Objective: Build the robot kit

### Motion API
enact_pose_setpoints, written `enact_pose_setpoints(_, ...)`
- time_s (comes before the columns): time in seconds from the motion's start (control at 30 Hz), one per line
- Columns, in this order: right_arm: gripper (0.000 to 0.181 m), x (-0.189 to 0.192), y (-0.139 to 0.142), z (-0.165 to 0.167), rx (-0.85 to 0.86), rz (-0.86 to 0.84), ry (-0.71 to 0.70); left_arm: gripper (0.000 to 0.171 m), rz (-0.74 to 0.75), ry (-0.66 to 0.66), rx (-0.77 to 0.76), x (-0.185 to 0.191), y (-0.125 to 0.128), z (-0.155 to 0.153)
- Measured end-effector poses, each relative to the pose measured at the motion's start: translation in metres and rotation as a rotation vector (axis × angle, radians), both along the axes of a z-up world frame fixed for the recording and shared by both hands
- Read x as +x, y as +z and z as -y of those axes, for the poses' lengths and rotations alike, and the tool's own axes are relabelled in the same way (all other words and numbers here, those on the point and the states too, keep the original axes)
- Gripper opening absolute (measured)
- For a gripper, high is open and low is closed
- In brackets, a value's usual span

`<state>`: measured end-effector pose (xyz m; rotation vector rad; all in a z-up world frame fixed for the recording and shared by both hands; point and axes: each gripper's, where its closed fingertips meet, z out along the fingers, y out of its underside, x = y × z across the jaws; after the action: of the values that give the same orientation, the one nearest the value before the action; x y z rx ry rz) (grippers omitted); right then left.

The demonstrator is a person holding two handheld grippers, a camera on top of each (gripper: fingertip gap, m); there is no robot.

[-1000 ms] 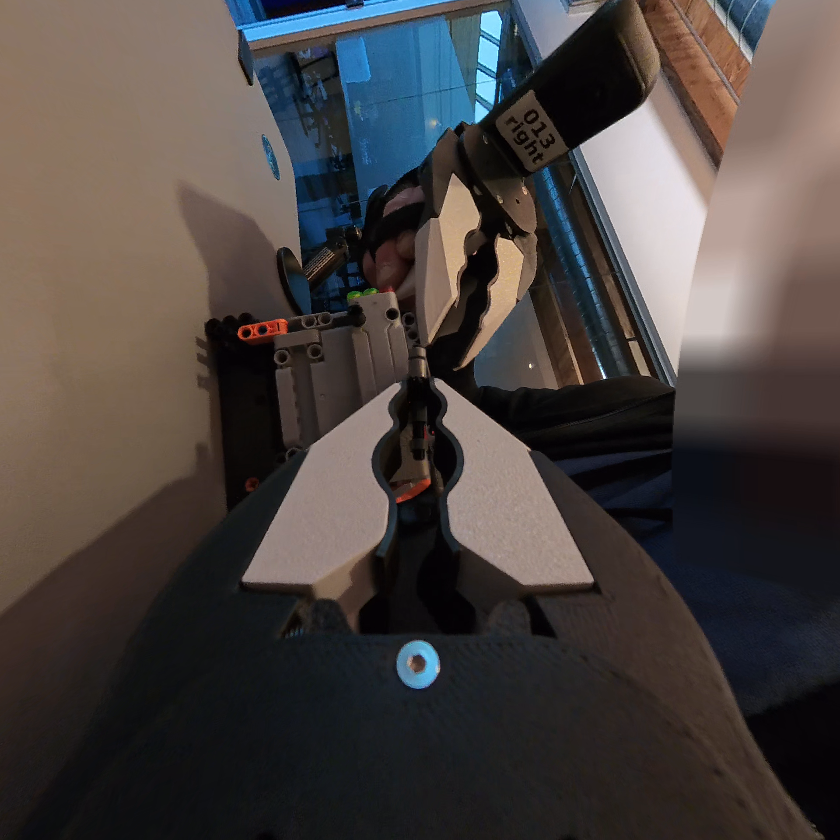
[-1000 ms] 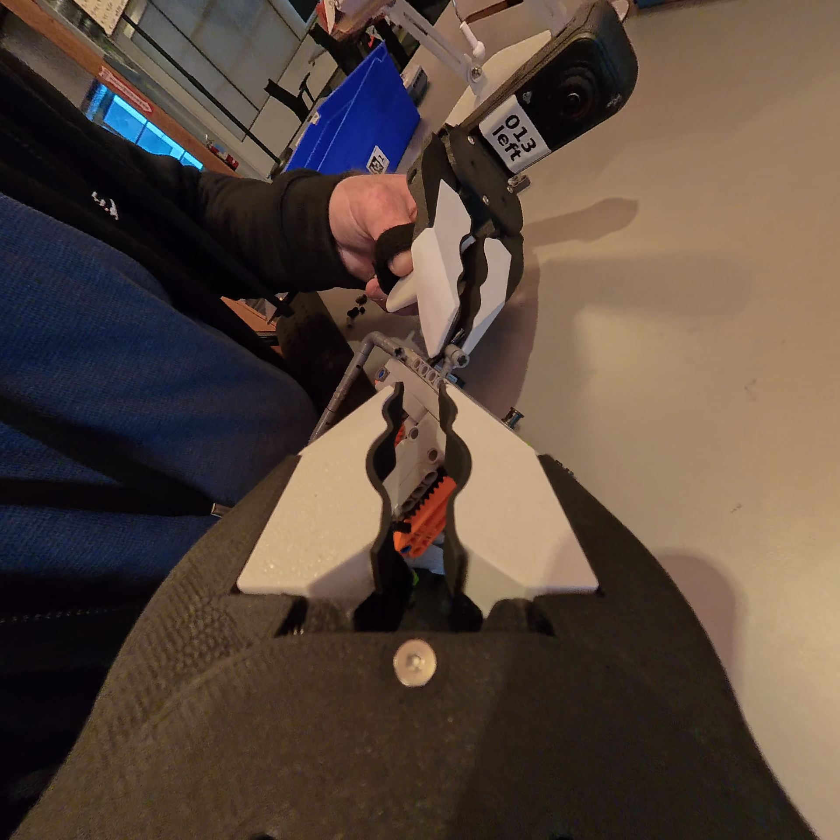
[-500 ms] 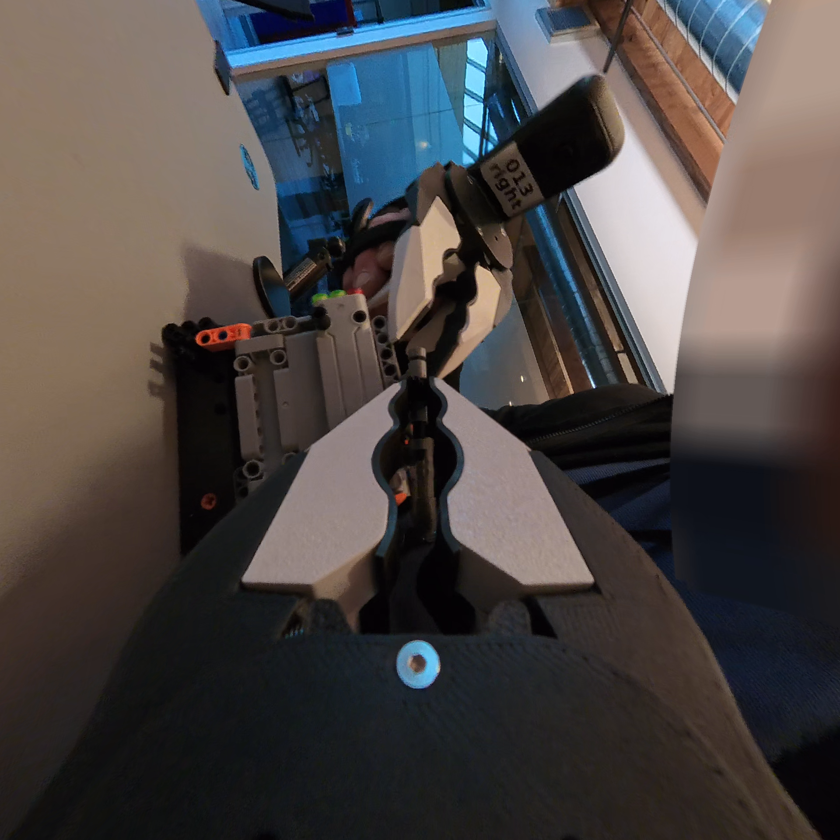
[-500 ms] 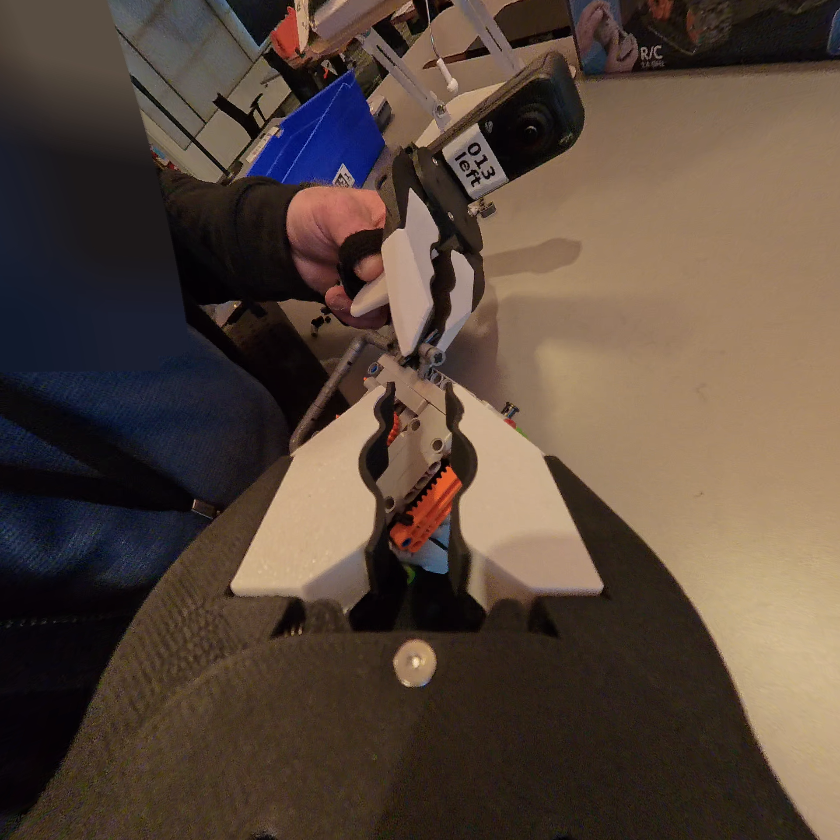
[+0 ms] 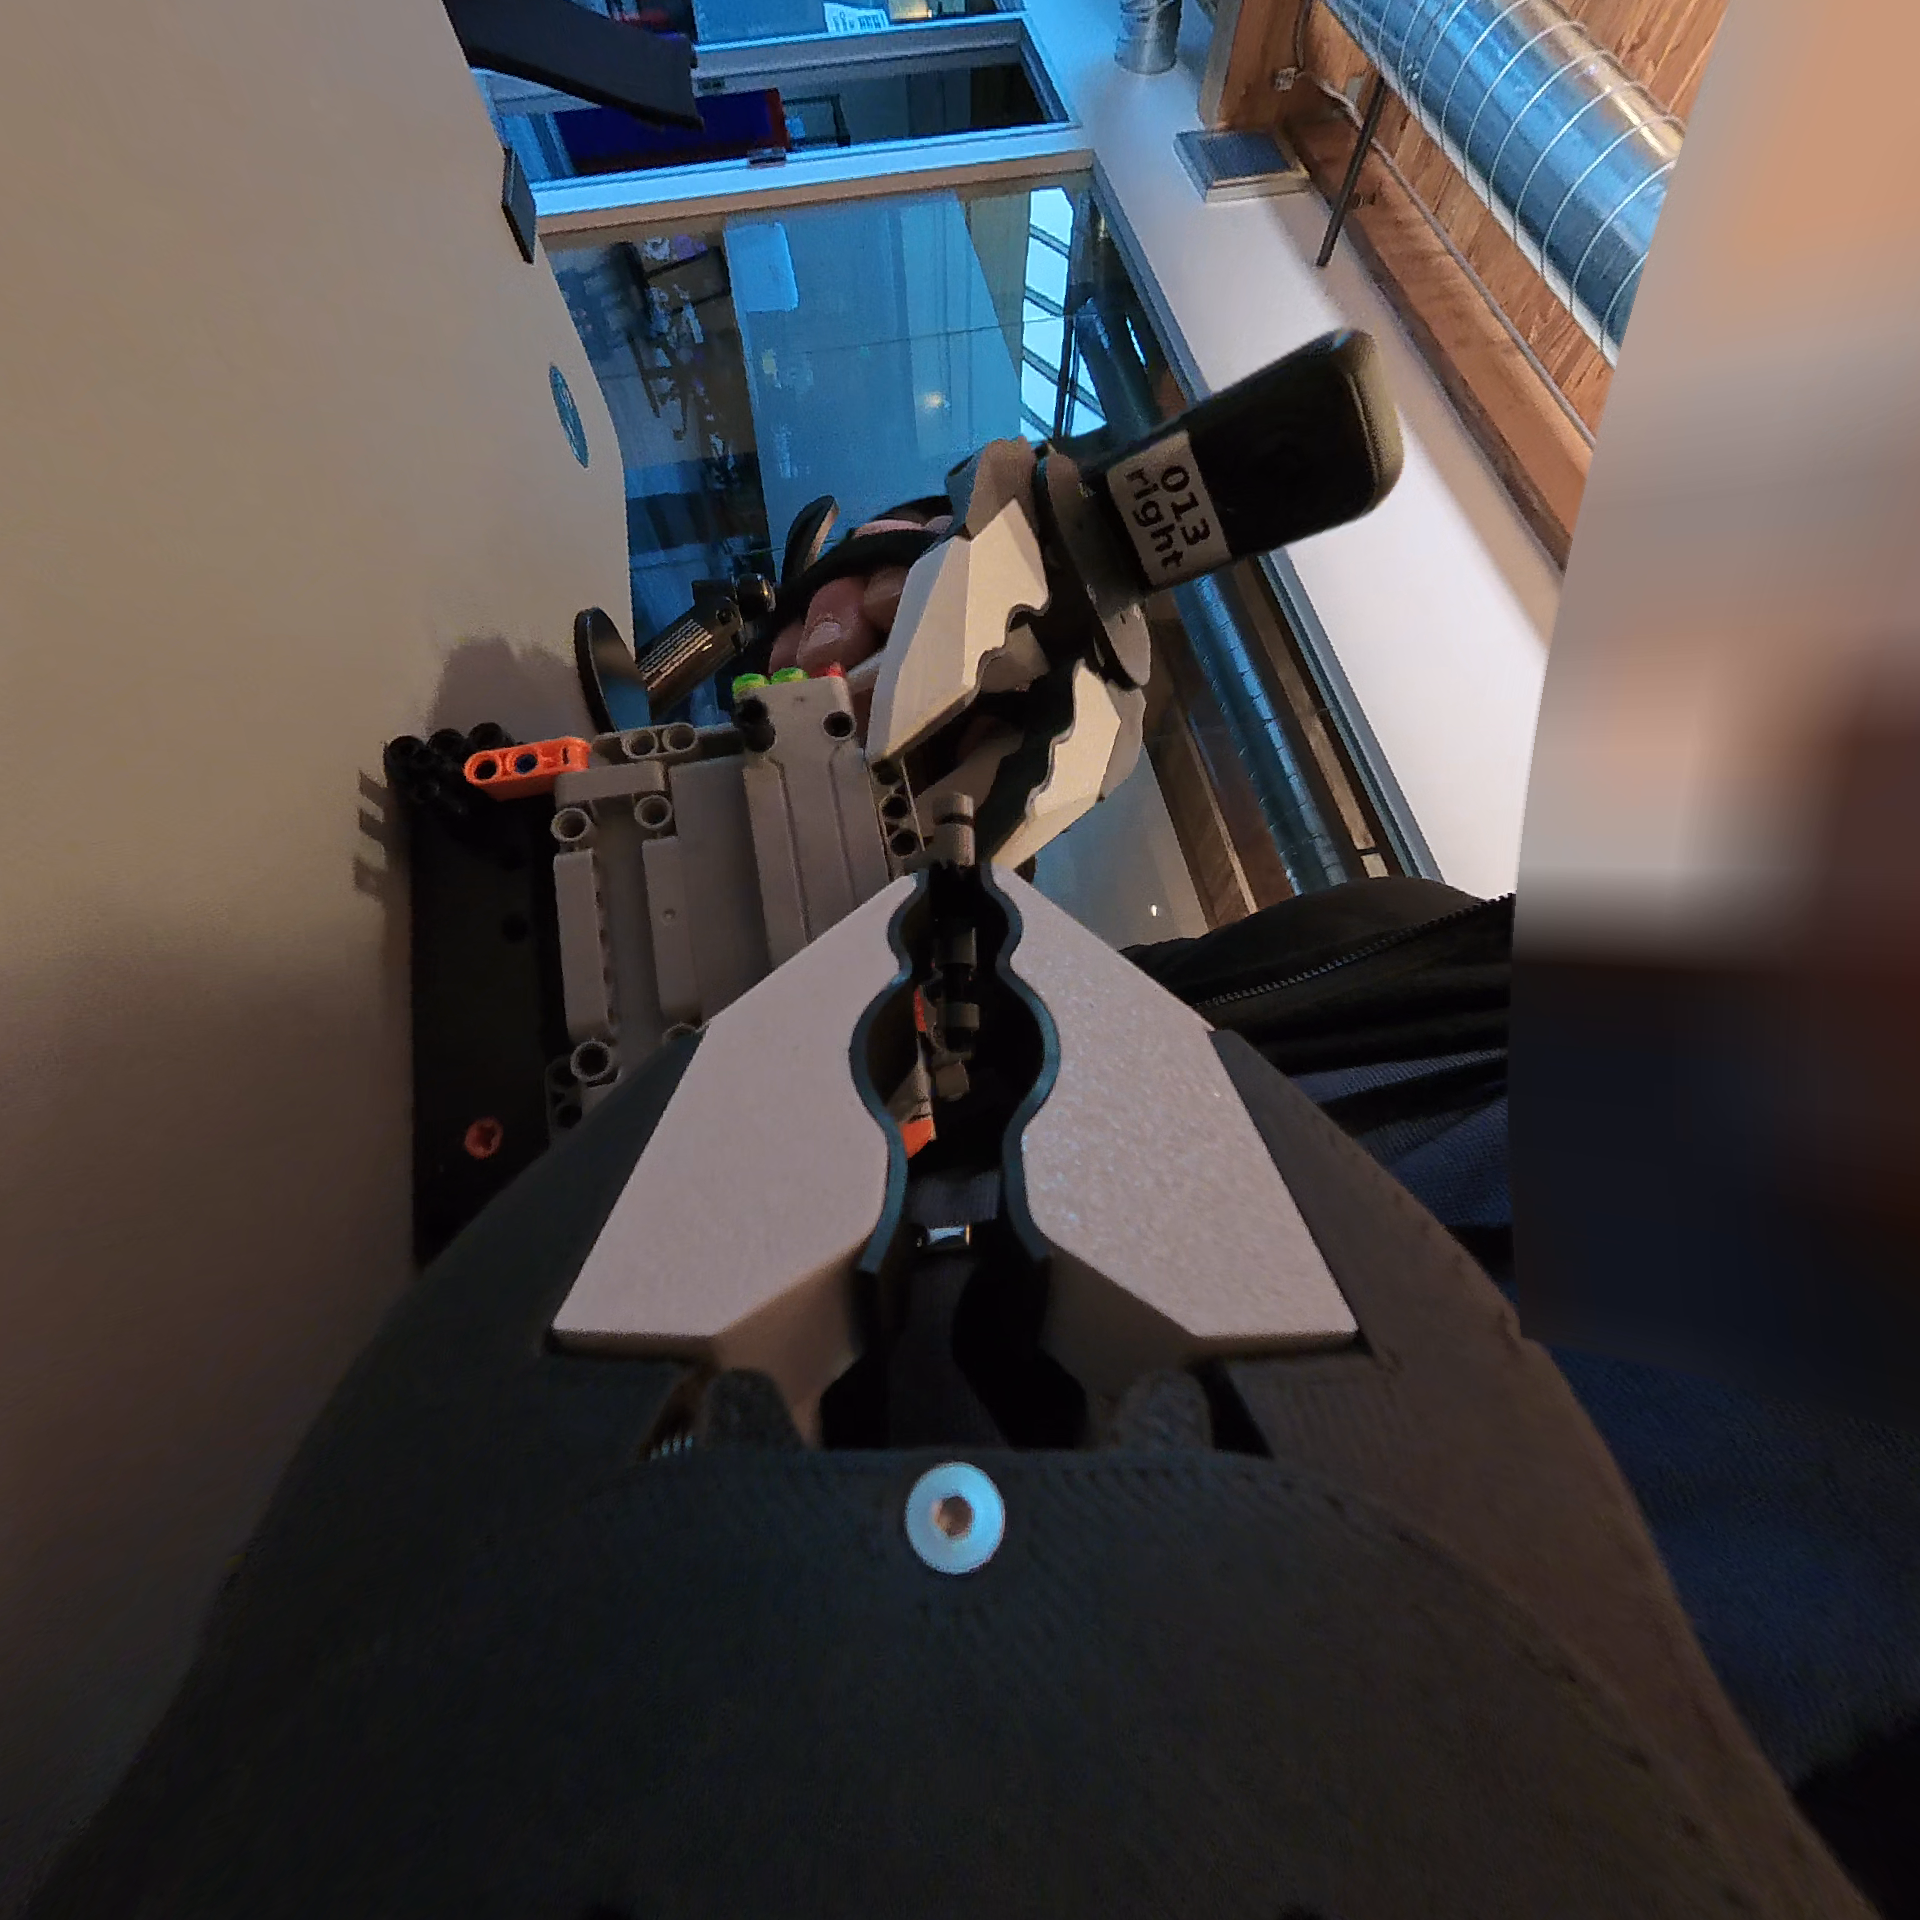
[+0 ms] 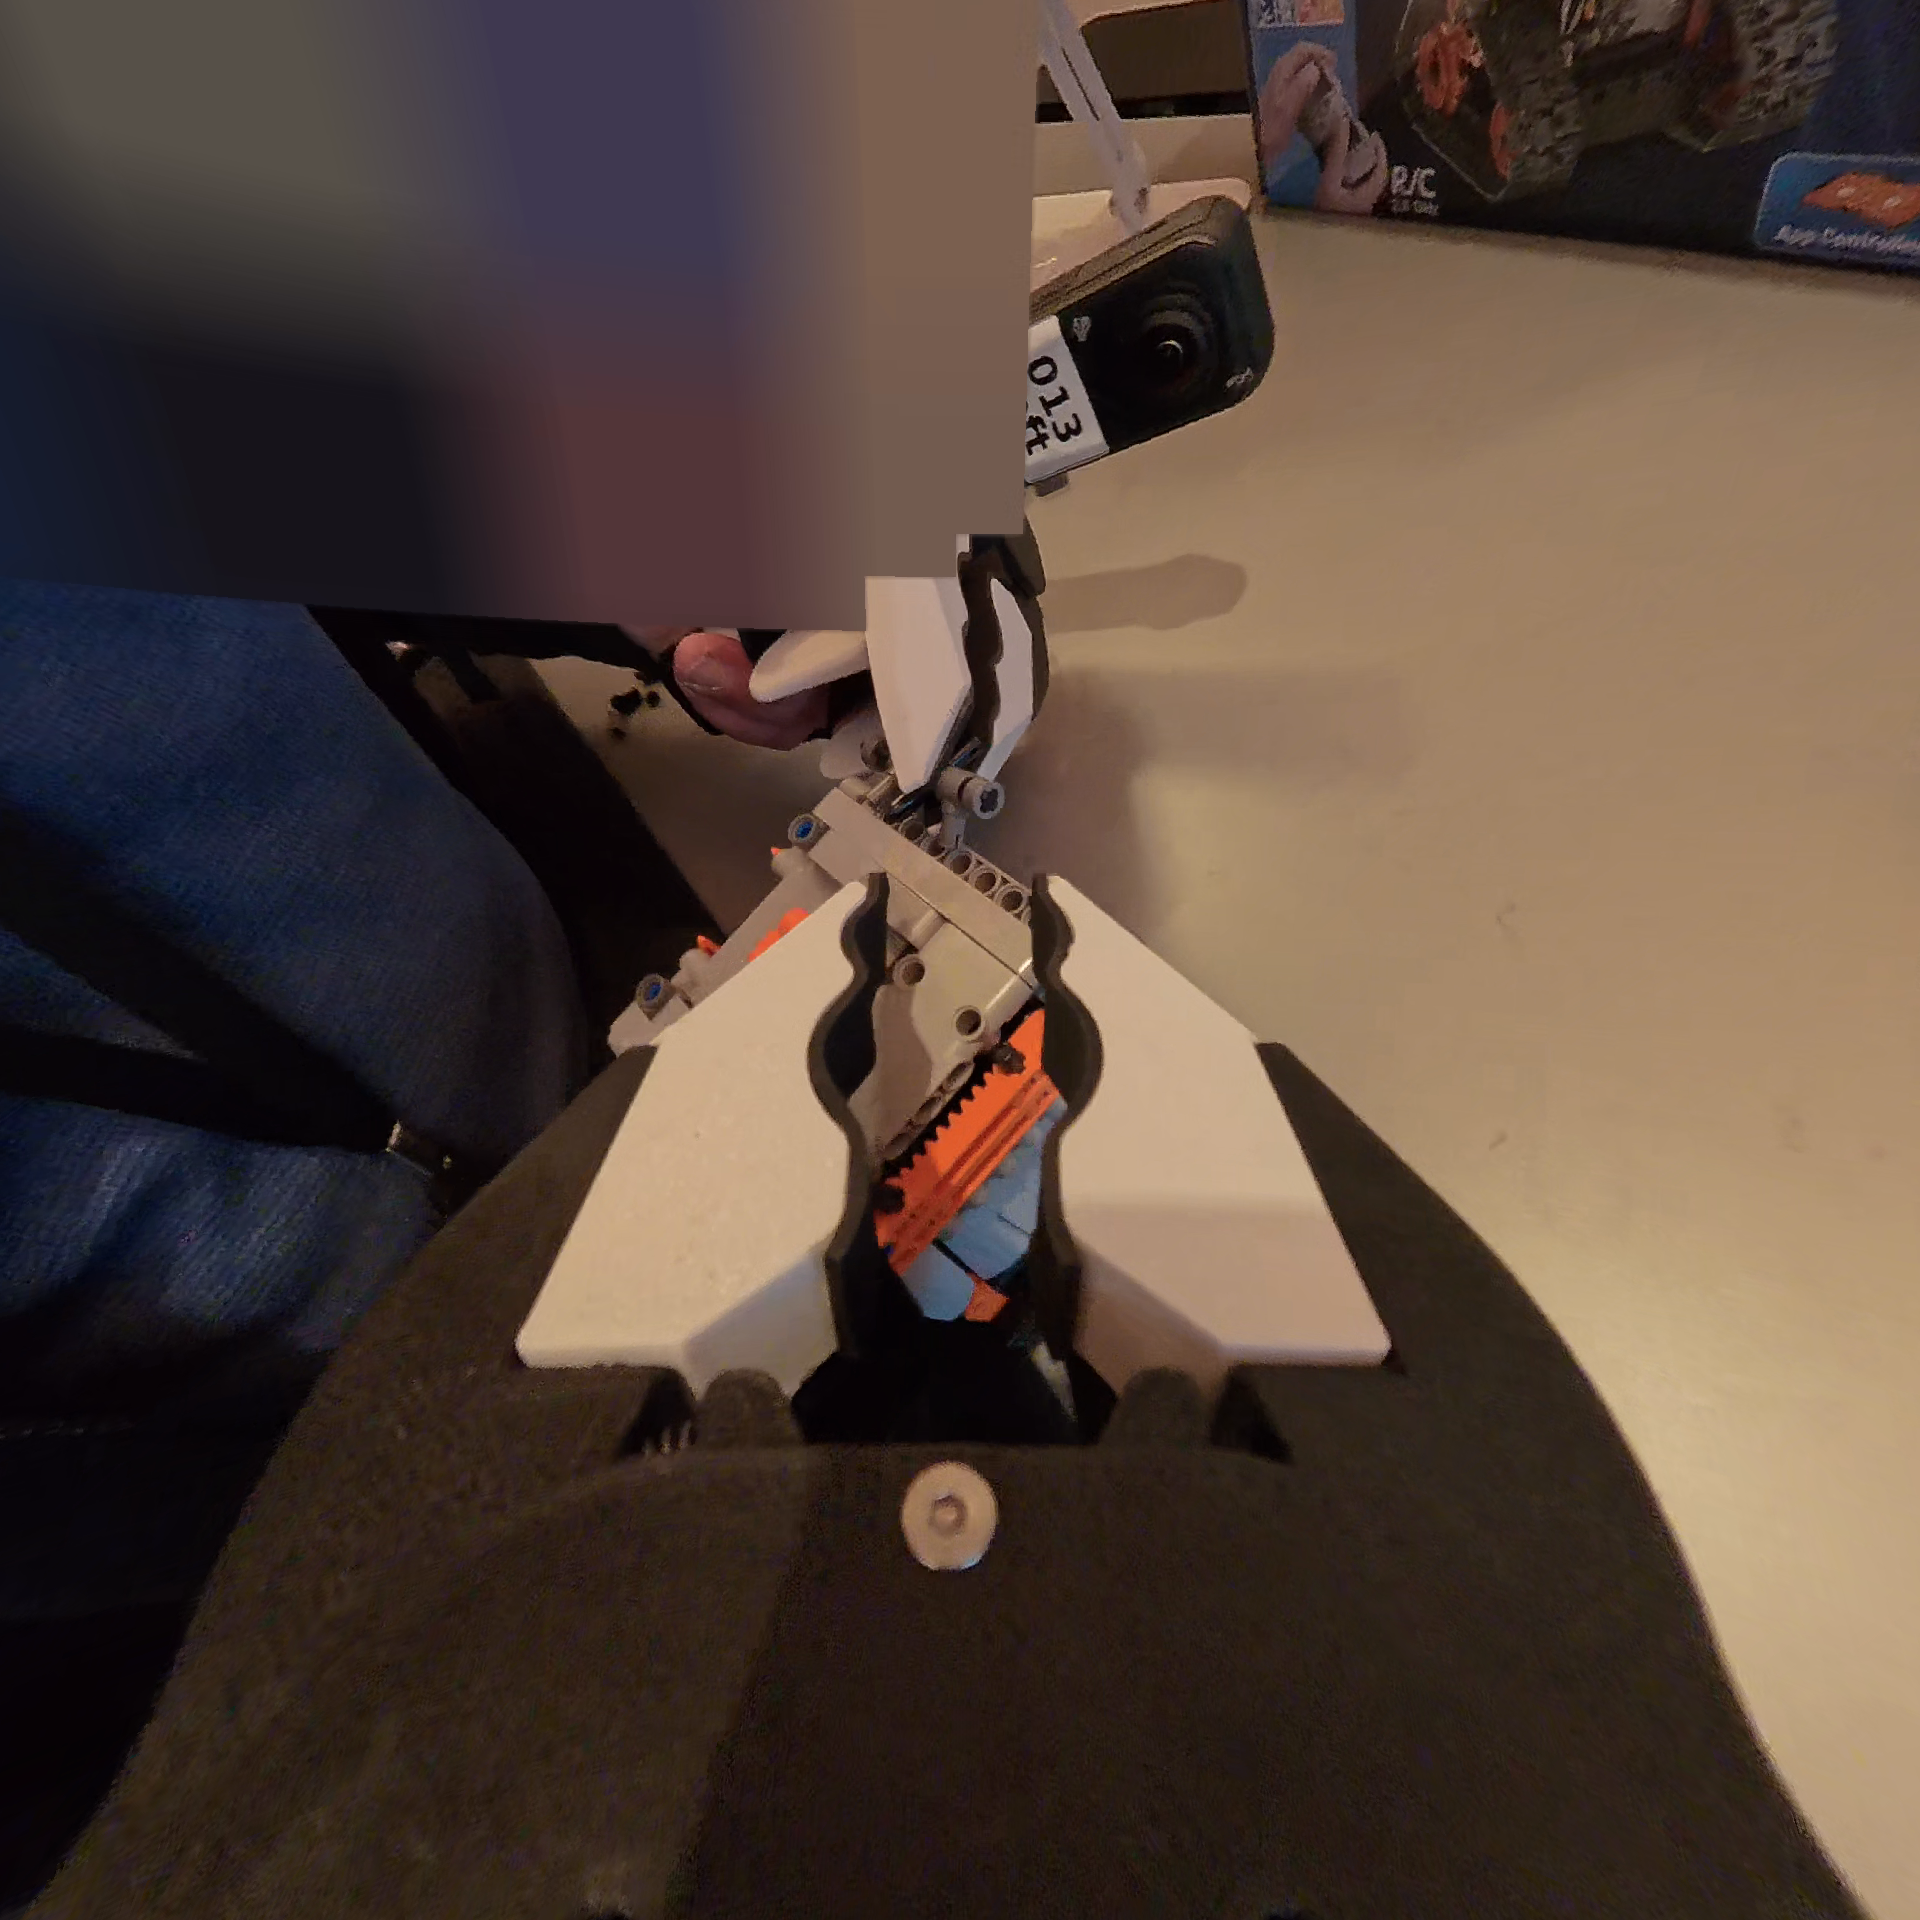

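A grey brick-built model [image 6: 935, 997] with an orange toothed rack [image 6: 966, 1143] sits between my right gripper's [image 6: 956, 888] fingers, which are shut on it, just above the beige table [image 6: 1455, 831]. My left gripper [image 6: 951, 774] shows beyond it, shut on a thin grey pin [image 6: 977, 798] at the model's far end. In the left wrist view my left gripper [image 5: 956, 883] pinches that thin axle [image 5: 956, 821]. The model [image 5: 717, 852] lies to its left with black and orange parts. The right gripper [image 5: 971, 774] grips the model's far side.
A printed cardboard box [image 6: 1558, 125] stands at the table's far edge. Small black loose pieces [image 6: 634, 707] lie near the table's edge. A person's blue clothing [image 6: 208, 935] fills the left. A black round-based tool [image 5: 608, 665] stands behind the model. The grippers are tip to tip, or close to it.
Both grippers and the model between them have turned together, so the right wrist view now looks more level across the table. Both grips are unchanged.
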<state>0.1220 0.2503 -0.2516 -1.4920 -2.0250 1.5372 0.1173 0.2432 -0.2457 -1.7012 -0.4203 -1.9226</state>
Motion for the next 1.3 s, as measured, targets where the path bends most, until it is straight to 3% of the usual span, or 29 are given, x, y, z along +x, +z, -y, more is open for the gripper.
enact_pose_setpoints(0.17,0.022,0.001,-0.002,0.0,0.096,-0.024,0.012,0.004,0.011,-0.019,0.004,0.003,0.002,-0.001)
enact_pose_setpoints(0.5,0.021,0.0,-0.002,-0.001,0.077,-0.039,0.013,0.004,0.022,-0.042,-0.019,0.001,-0.001,-0.001)
enact_pose_setpoints(0.83,0.021,0.001,-0.002,-0.001,0.083,-0.054,0.01,0.004,-0.073,-0.055,0.024,-0.002,-0.006,0.0)
enact_pose_setpoints(1.07,0.022,0.0,-0.002,-0.001,0.077,-0.063,0.005,0.004,0.057,-0.032,0.037,-0.001,0.015,-0.002)
enact_pose_setpoints(1.3,0.022,0.0,-0.002,-0.001,0.07,-0.069,0.001,0.004,-0.012,0.006,0.011,-0.001,-0.004,-0.004)
